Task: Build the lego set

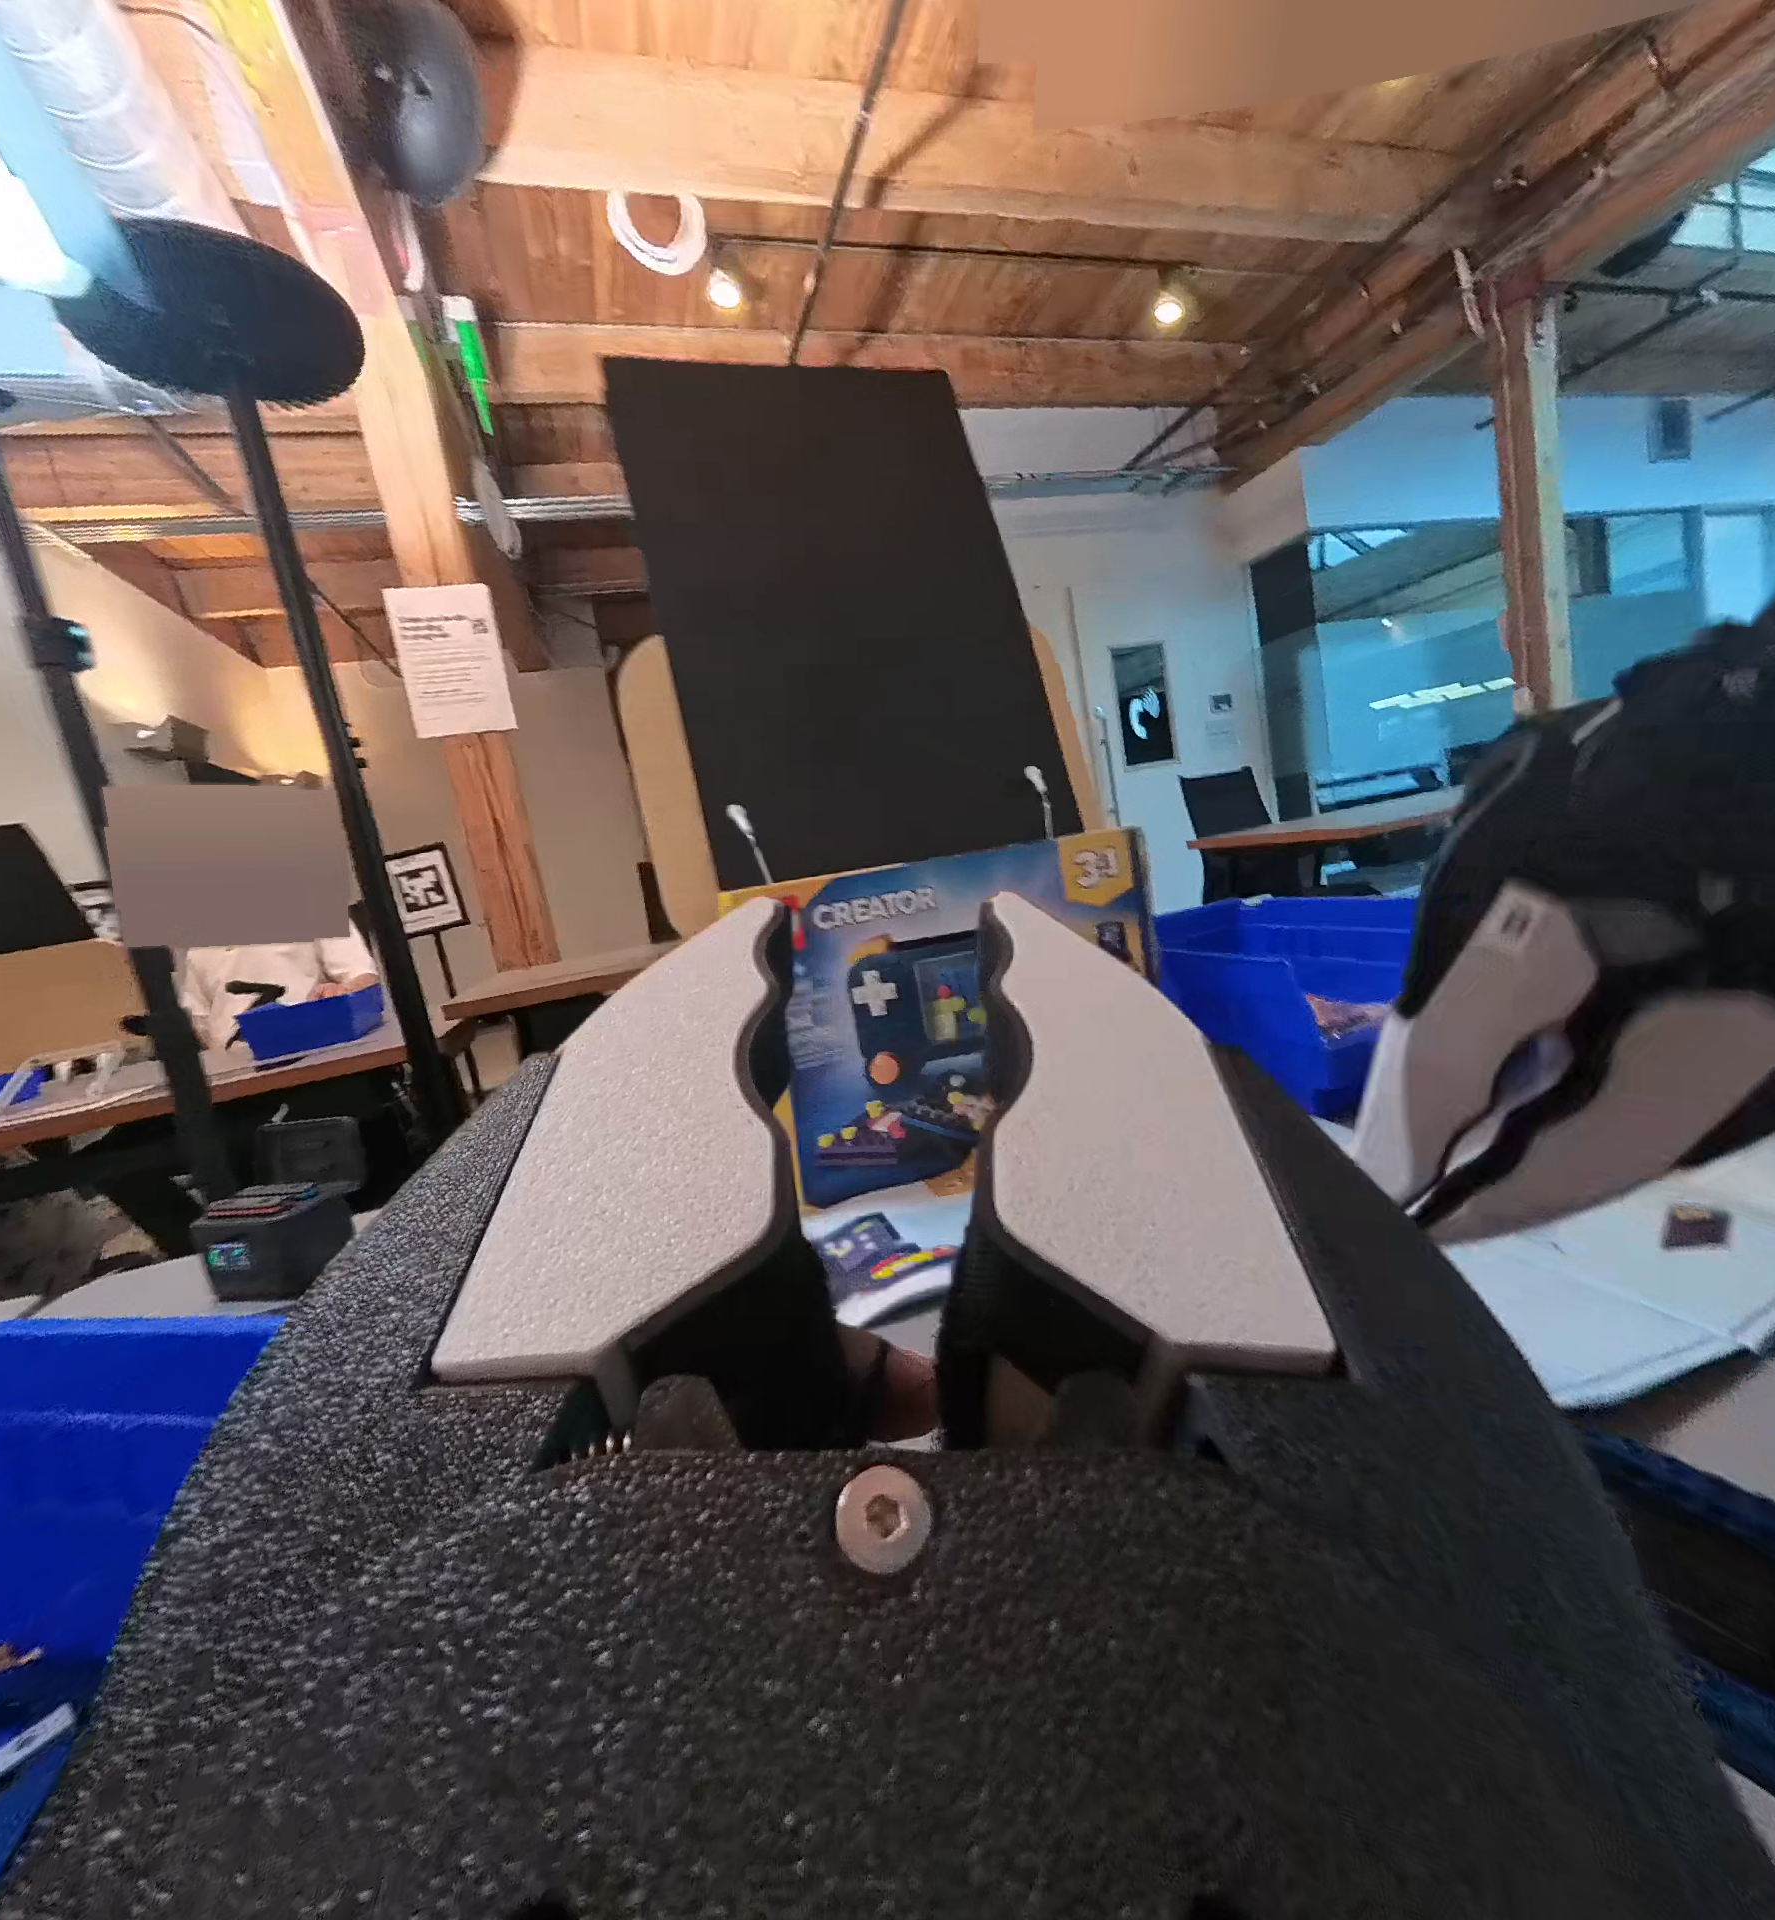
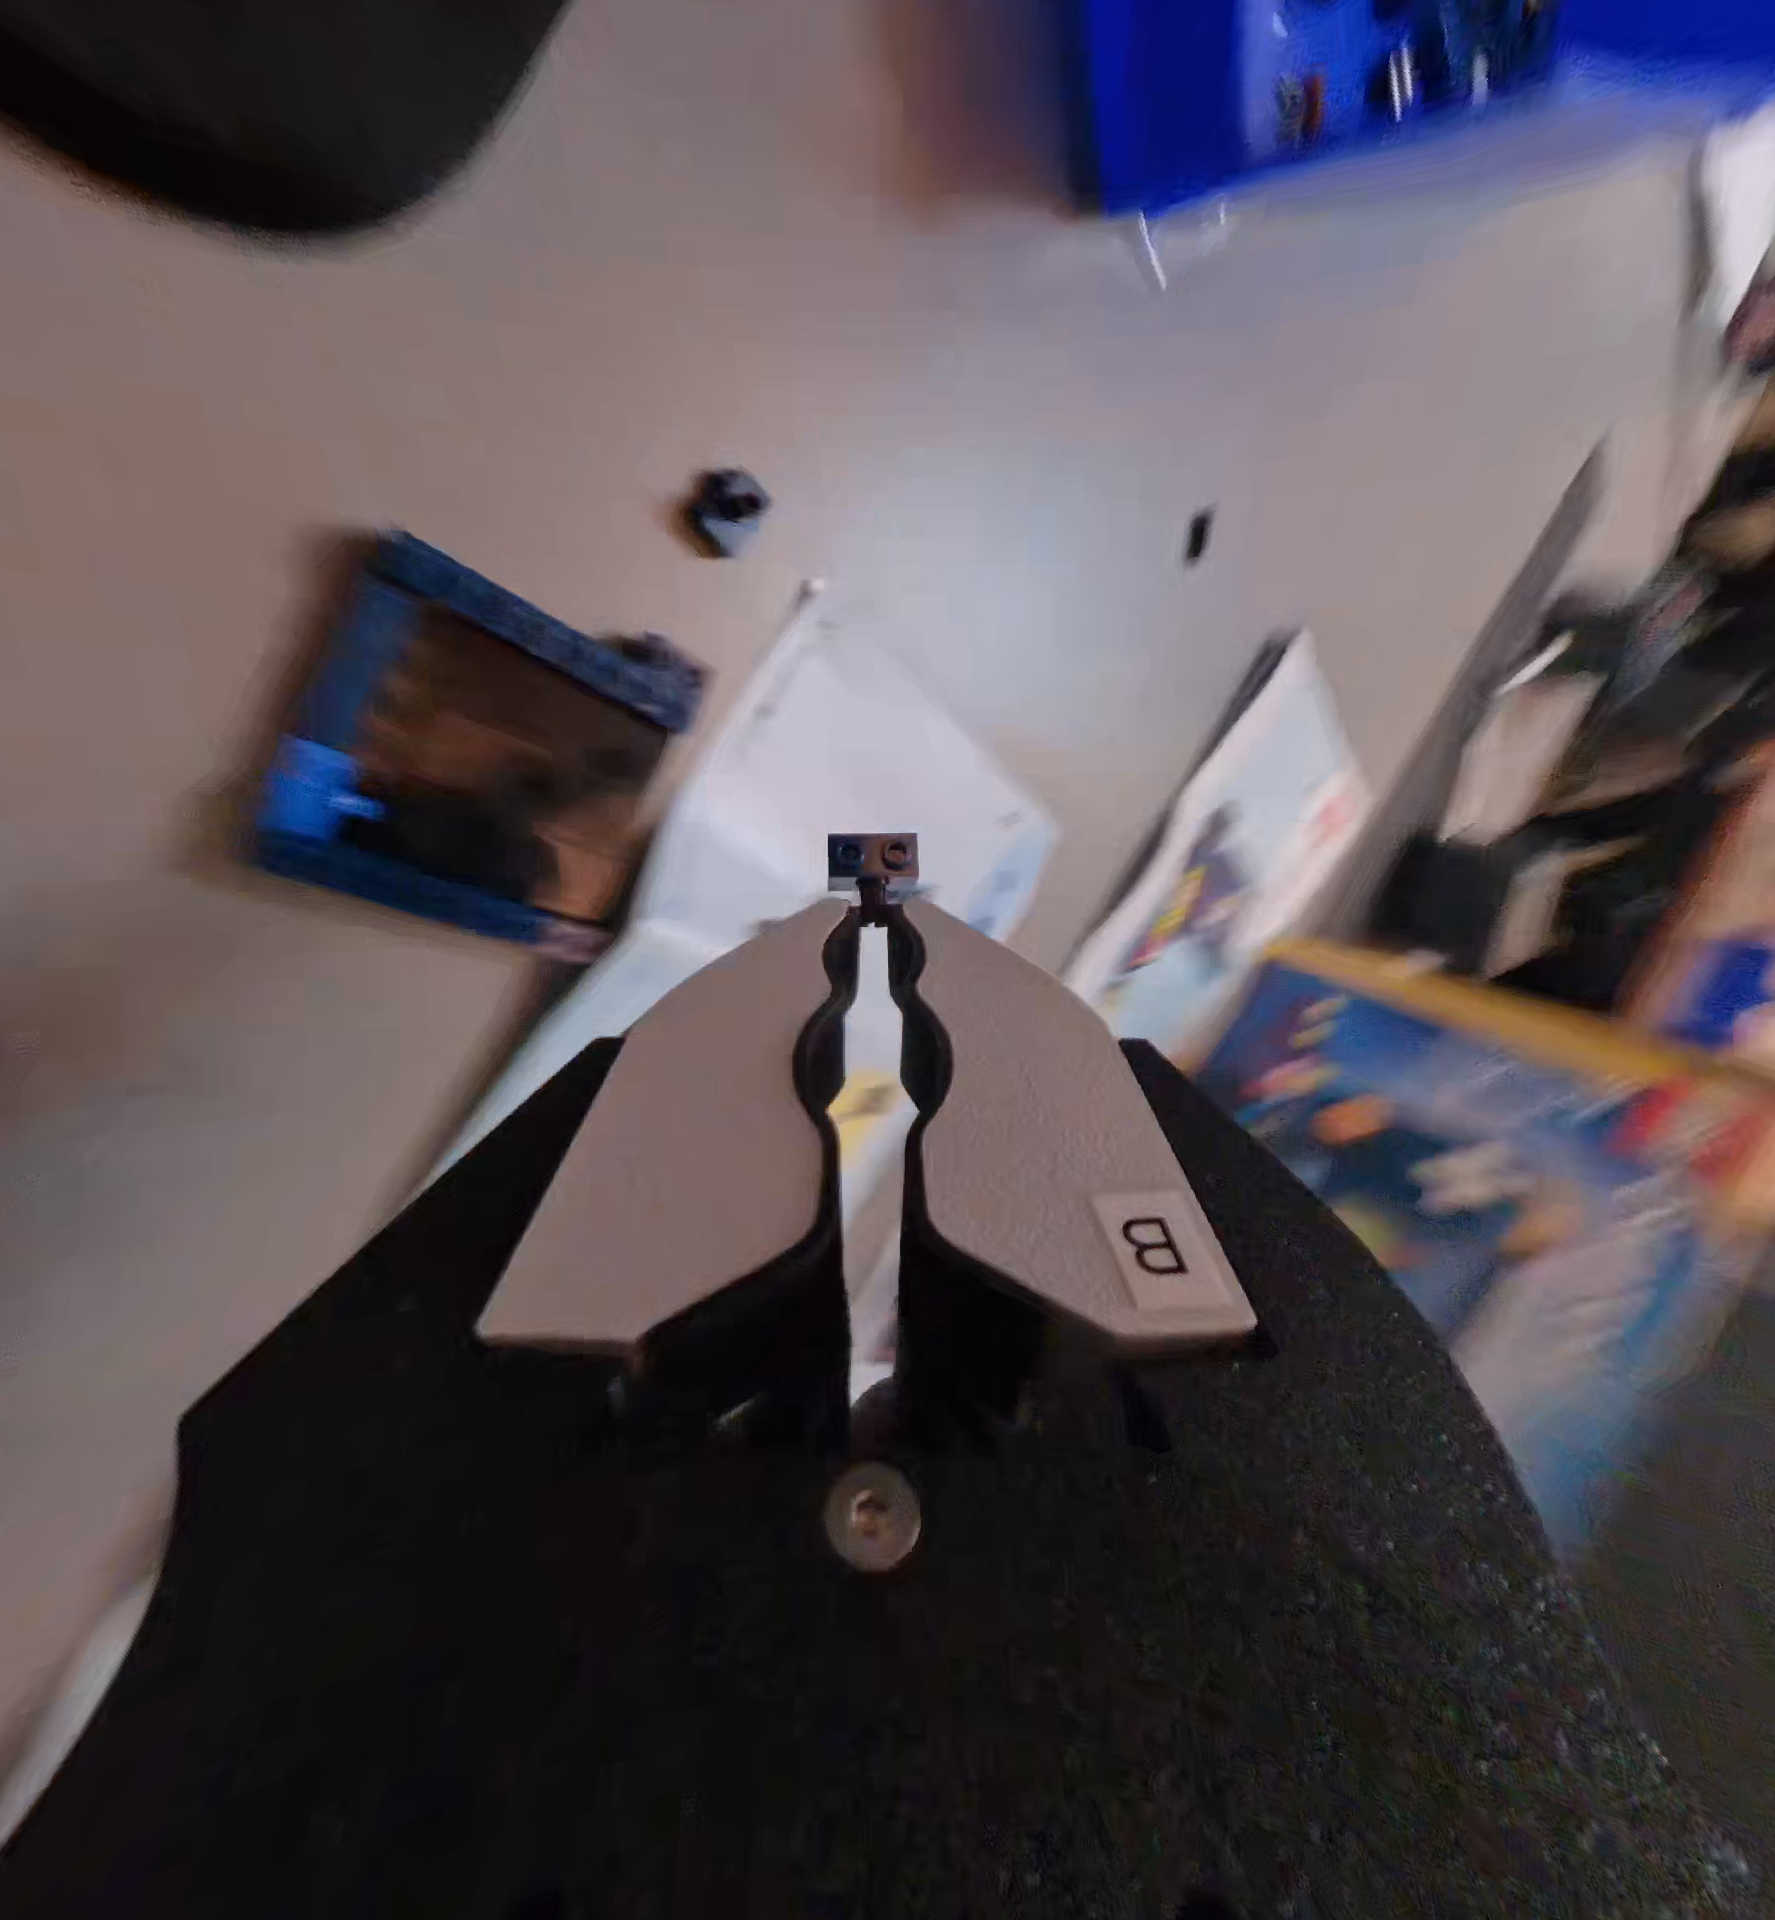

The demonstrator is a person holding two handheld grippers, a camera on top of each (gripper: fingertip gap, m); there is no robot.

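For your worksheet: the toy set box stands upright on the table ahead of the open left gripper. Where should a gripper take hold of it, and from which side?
Grip the toy set box at its top edge, coming down from above, fingers on its front and back faces. It stands upright and looks thin front to back, while its broad face appears too wide for the left gripper.

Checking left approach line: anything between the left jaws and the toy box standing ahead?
Nothing visible. The left gripper is open and empty, and the toy box shows clear through its gap. A booklet lies flat before the box; the right gripper is off to the side.
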